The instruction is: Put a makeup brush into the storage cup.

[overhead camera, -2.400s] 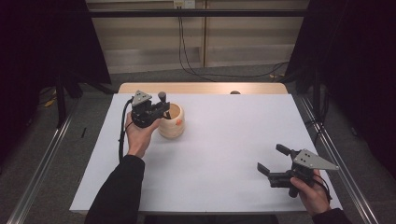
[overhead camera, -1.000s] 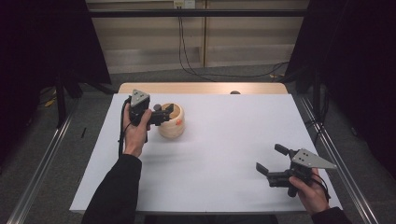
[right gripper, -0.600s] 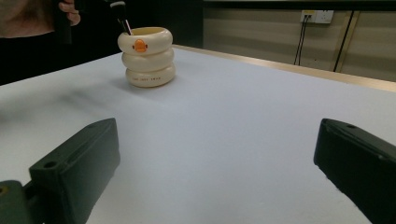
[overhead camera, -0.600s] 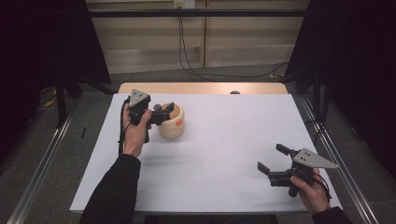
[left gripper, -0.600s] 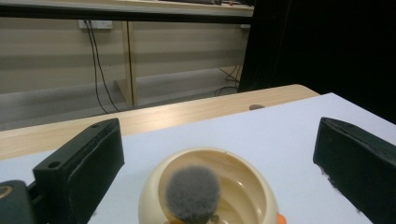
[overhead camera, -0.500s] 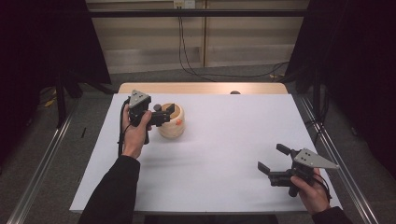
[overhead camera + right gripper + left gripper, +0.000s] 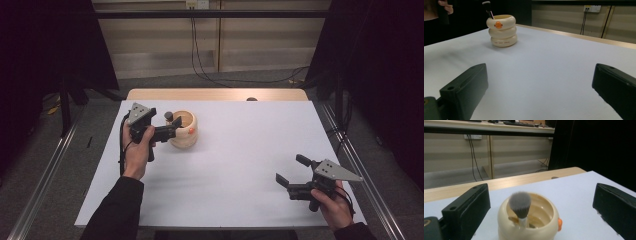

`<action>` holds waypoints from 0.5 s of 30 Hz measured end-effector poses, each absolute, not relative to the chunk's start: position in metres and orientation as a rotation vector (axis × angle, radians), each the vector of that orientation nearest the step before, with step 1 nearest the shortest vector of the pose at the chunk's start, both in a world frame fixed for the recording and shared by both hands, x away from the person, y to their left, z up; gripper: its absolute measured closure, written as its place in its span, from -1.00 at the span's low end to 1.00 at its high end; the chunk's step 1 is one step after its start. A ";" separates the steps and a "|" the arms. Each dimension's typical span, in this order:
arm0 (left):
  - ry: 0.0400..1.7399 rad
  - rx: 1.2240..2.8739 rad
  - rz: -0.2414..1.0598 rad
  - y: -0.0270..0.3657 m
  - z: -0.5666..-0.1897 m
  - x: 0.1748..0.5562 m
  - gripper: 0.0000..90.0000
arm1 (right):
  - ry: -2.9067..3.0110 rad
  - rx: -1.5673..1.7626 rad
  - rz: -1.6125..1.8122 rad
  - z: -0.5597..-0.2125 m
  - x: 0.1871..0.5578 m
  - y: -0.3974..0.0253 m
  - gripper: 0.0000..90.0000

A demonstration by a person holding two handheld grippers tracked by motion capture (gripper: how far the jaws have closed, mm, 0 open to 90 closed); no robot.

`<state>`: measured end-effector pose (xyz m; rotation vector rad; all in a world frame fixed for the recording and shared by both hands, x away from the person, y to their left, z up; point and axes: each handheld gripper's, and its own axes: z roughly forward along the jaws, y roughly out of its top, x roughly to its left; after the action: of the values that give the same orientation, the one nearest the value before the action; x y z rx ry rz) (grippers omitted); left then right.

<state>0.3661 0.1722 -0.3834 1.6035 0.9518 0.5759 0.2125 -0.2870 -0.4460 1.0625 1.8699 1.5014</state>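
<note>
A cream, ring-shaped pot (image 7: 183, 131) with an orange mark stands on the white table at the left. A grey-tipped brush (image 7: 169, 116) leans upright inside it. My left gripper (image 7: 174, 128) is open just left of the pot, its jaws on either side of the pot's near wall without touching. In the left gripper view the pot (image 7: 529, 220) and brush (image 7: 519, 204) sit between the wide-apart jaws of the left gripper (image 7: 541, 197). My right gripper (image 7: 290, 169) is open and empty near the front right. The right gripper (image 7: 540, 75) faces the distant pot (image 7: 502, 31) and brush (image 7: 487, 5).
The white table cover (image 7: 240, 150) ends at a bare wooden strip (image 7: 215, 94) along the far edge, where a small dark object (image 7: 251, 99) lies. Metal rails run along both sides of the table. A hand (image 7: 445, 7) shows beyond the pot.
My left gripper has drawn back leftward from above the pot's rim and now sits lower beside it. The brush stays in the pot. My right gripper has barely moved.
</note>
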 end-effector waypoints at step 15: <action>0.928 1.588 0.582 0.183 -0.382 0.331 -0.98 | 1.860 1.073 1.505 -0.446 0.214 -0.288 -1.00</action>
<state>0.3311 0.1827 -0.3821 1.5878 0.9285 0.5823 0.2140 -0.2878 -0.4457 1.0733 1.8600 1.5052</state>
